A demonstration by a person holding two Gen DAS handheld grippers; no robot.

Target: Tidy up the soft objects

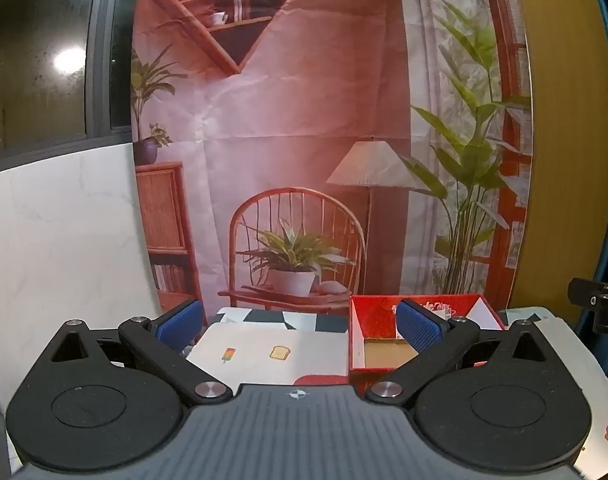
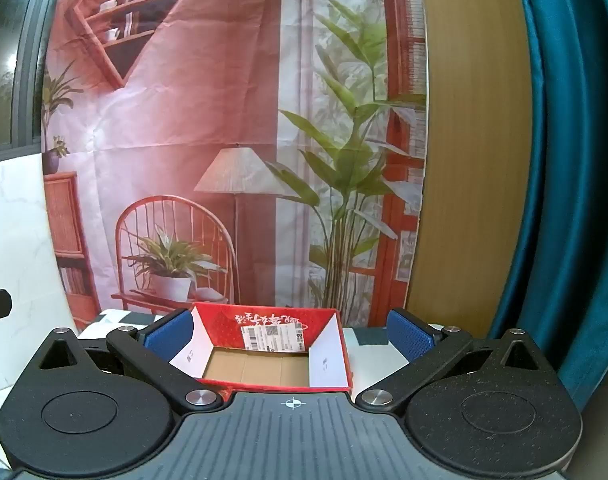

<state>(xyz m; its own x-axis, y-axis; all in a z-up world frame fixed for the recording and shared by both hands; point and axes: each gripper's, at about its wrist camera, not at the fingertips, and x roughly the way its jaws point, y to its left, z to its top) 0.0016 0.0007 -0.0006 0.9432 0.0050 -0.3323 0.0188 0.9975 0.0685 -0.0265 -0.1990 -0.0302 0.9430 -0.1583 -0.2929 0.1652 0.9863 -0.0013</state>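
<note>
Patterned table (image 1: pixel 263 317), white cloth (image 1: pixel 271 364), red box (image 2: pixel 279 322)

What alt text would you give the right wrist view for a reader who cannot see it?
The right gripper is open with nothing between its blue pads, pointing at an open red cardboard box that looks empty. A shipping label sits on the box's far inner wall, and a printed room backdrop hangs behind.

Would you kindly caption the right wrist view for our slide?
Open right gripper facing an empty red cardboard box before a printed room backdrop.
</note>
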